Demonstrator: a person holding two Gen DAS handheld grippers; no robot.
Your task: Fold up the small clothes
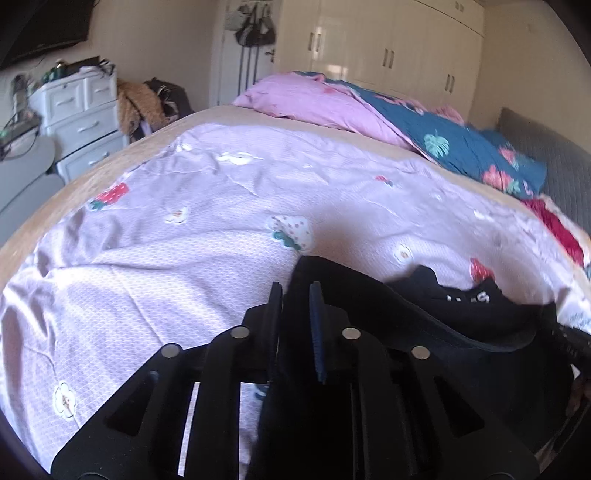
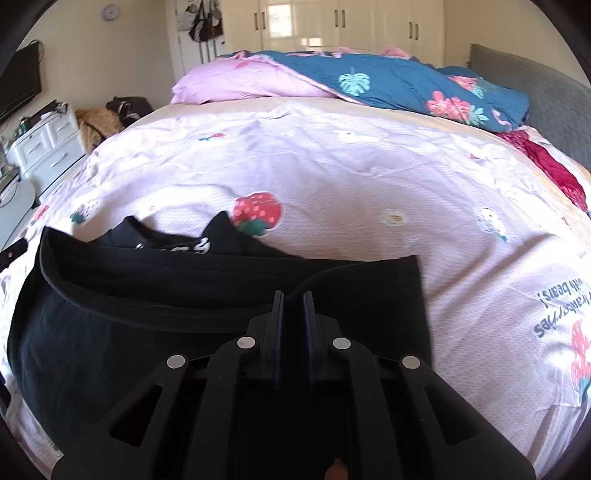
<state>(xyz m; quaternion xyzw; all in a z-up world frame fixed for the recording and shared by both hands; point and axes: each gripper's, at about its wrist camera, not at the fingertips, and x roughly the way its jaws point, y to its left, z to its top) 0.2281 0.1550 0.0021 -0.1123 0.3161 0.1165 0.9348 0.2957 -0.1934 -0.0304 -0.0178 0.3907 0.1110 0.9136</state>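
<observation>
A black garment (image 2: 207, 295) with white lettering is seen lying on a bed, near the bed's near edge, on a lilac cover (image 2: 332, 173) printed with strawberries and small flowers. A fold appears to be in hand: a hemmed edge of the black cloth is lifted and carried across the rest of the garment, and both tools are set at that edge, one toward each end. The right hand-held gripper (image 2: 293, 306) is seen nearly closed, and dark cloth seems to be pinched between its blue pads, though black on black makes this hard to confirm. The left hand-held gripper (image 1: 295, 295) is shown with its fingers slightly apart; black fabric lies at and behind the tips, and whether it is being pressed cannot be told. The next move is judged to call for the raised edge to be laid down flat and square over the lower layer, with both ends kept level so no wrinkle is trapped. Toward the far edge of the bed, a pink pillow (image 2: 236, 83) and a teal floral quilt (image 2: 399, 86) are heaped. Beyond are cream wardrobe doors (image 2: 347, 22), bags hung on a door, and white drawers (image 1: 79, 110) at the left.
</observation>
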